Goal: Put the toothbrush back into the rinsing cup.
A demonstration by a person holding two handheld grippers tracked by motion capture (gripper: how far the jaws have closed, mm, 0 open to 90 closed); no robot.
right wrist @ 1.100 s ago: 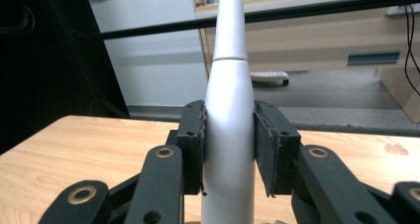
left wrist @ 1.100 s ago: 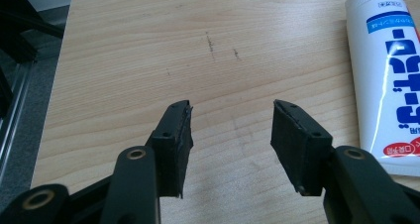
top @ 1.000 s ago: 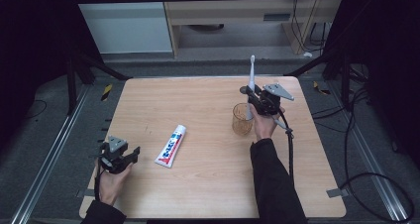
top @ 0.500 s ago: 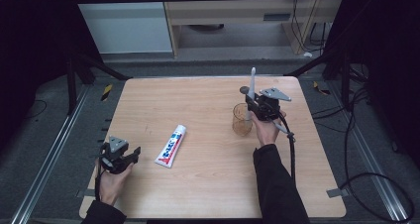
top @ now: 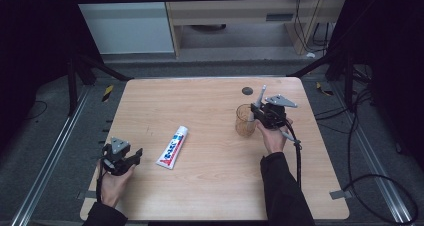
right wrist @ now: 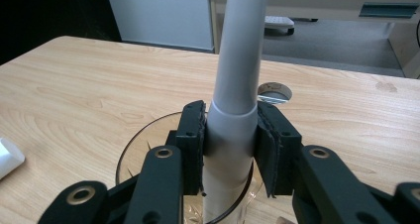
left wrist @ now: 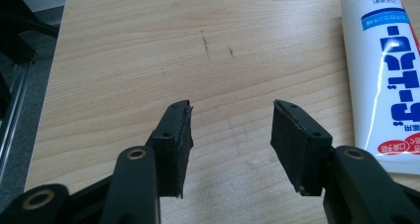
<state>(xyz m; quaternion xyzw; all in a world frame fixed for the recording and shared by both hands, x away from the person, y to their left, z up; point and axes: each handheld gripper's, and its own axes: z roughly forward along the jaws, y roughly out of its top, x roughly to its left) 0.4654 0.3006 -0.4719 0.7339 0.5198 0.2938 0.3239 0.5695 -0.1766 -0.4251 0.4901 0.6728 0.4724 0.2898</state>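
A grey toothbrush handle is clamped upright between the jaws of the right gripper, its lower end inside the clear cup right of centre in the high view. At lower left, the left gripper is held wide apart over bare table; a toothpaste tube is seen just beside it.

The pale wooden table carries a white toothpaste tube lying flat just right of the left claw. A clear amber cup stands right under the right claw, with a round hole just beyond it.
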